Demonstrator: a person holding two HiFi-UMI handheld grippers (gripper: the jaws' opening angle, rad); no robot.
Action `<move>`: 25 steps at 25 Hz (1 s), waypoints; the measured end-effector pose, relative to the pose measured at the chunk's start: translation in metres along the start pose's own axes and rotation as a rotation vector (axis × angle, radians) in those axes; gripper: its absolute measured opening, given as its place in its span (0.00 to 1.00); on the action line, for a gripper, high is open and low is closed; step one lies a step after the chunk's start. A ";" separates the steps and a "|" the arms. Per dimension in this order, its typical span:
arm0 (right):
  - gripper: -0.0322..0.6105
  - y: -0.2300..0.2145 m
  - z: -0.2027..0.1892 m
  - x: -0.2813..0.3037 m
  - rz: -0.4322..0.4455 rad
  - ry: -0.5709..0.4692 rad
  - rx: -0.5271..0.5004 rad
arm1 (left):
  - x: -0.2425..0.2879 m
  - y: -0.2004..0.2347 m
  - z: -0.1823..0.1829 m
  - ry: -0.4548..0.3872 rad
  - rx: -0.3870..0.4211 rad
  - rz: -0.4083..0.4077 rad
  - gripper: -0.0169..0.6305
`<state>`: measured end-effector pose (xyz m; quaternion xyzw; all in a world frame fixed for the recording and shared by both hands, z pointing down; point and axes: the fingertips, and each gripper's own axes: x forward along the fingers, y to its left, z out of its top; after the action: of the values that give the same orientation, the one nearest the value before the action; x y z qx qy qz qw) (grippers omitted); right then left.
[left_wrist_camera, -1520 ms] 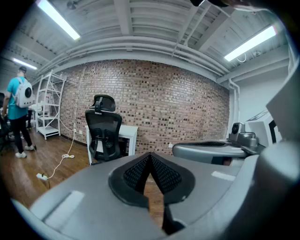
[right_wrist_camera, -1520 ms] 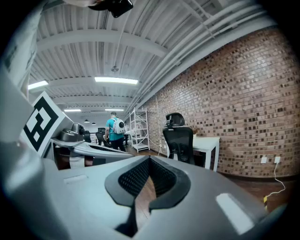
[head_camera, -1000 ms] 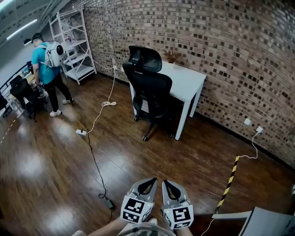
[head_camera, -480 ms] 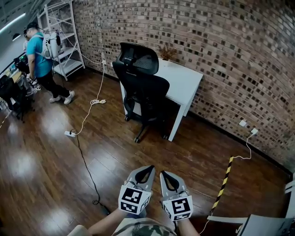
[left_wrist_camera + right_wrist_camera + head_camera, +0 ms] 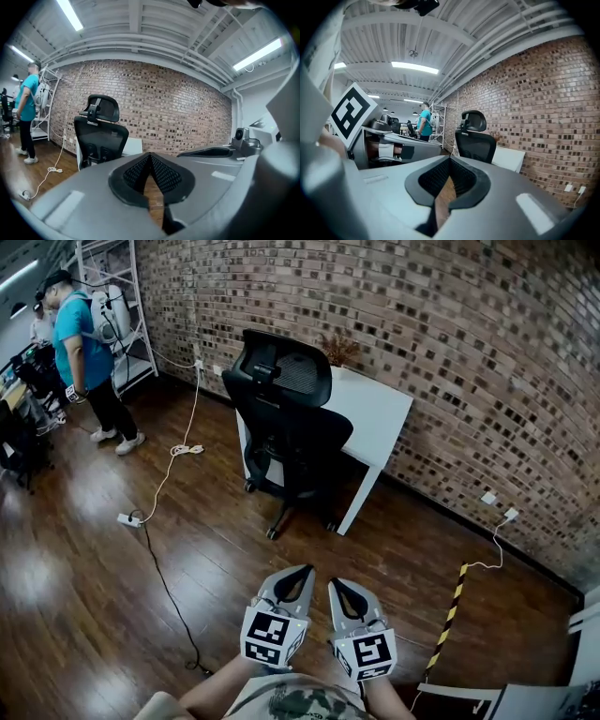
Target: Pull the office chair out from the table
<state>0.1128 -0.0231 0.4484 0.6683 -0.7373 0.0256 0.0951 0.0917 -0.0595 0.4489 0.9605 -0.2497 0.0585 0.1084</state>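
Brick wall behind; office chair tucked against white table, well apart from left gripper and right gripper. Jaws of both pressed together, holding nothing. Approach stage, seemingly; next: close in, open, grip the backrest.

Industrial-loft office. Exposed brick wall, dark wood floor, white table with black mesh office chair, metal rack, extension lead trailing loose, hazard tape, tube lights on bare ceiling.
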 end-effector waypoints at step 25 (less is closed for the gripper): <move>0.05 -0.114 0.054 0.171 0.138 -0.121 -0.084 | 0.148 0.116 0.077 -0.059 0.035 0.150 0.05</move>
<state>0.2051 -0.2112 0.4154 0.6118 -0.7864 -0.0389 0.0764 0.1678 -0.2453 0.4198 0.9421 -0.3231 0.0427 0.0793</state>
